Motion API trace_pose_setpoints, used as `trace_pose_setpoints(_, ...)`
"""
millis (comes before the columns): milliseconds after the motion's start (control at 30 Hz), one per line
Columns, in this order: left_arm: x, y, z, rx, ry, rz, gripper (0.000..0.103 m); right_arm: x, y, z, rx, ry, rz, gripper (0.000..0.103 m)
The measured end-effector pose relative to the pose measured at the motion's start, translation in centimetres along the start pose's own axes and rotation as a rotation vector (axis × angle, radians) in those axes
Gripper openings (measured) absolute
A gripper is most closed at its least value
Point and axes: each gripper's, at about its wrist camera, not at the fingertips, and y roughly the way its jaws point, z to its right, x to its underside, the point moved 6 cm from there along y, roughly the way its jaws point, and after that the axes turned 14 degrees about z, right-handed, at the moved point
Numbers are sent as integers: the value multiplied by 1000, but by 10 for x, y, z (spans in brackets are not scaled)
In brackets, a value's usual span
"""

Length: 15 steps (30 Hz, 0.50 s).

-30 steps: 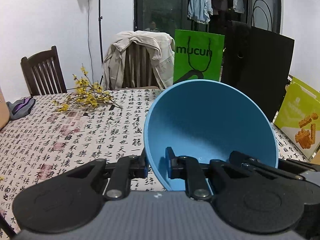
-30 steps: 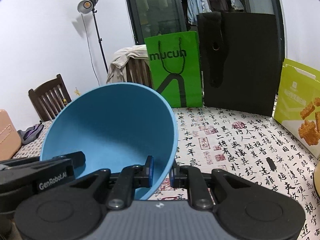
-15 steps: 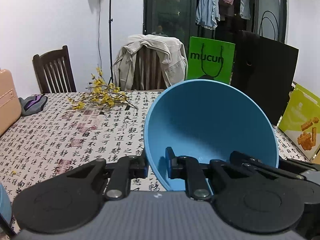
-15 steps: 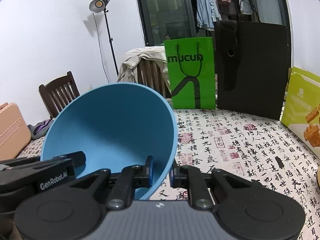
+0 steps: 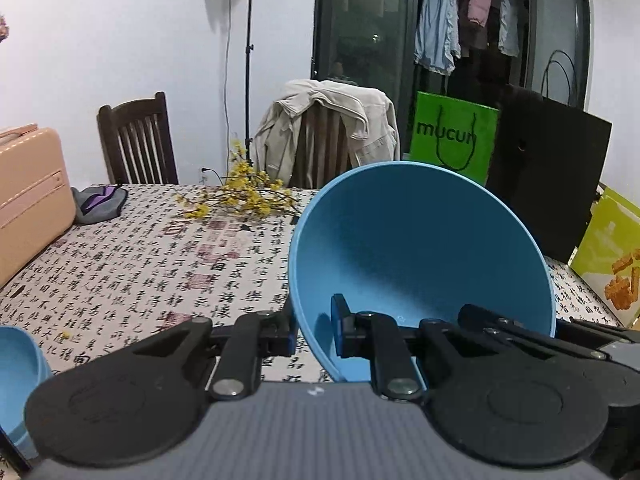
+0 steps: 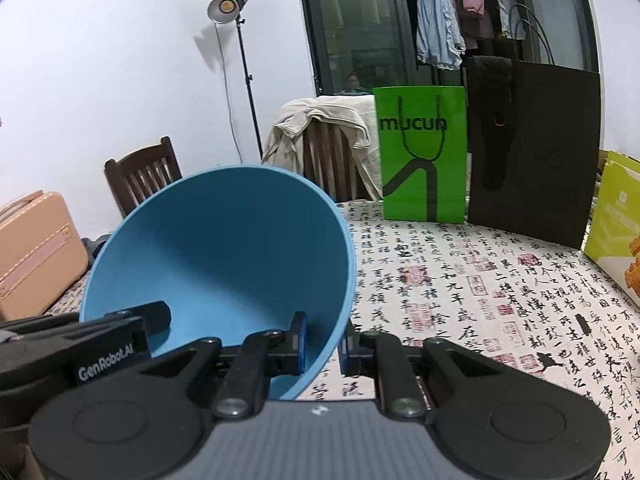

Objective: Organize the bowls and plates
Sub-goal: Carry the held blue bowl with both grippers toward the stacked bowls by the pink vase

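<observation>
A large blue bowl (image 5: 420,256) hangs tilted above the table, its opening facing me, gripped from both sides. My left gripper (image 5: 314,330) is shut on the bowl's left rim, one pad inside and one outside. On the opposite rim of the blue bowl (image 6: 224,252) my right gripper (image 6: 323,346) is shut the same way. Each view shows the other gripper's fingers at the far side of the bowl. The rim of a second blue dish (image 5: 18,376) shows at the lower left edge of the left wrist view.
The table (image 5: 132,272) wears a cloth printed with calligraphy. At its far side lie yellow flowers (image 5: 244,196), a grey-purple cloth (image 5: 98,200) and a pink suitcase (image 5: 30,196). A green bag (image 6: 424,152), a black bag (image 6: 536,148) and a yellow-green box (image 6: 616,216) stand to the right. Two chairs are behind.
Both grippers have carried the bowl leftwards across the table. The suitcase and the second blue dish have come into view on the left. The grip is unchanged.
</observation>
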Motion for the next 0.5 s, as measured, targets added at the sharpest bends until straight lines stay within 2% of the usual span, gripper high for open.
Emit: trace_pose_setpoints(500, -4, -25, -60, -46, -56, 23, 17, 4, -14, -60, -59, -40, 4, 15)
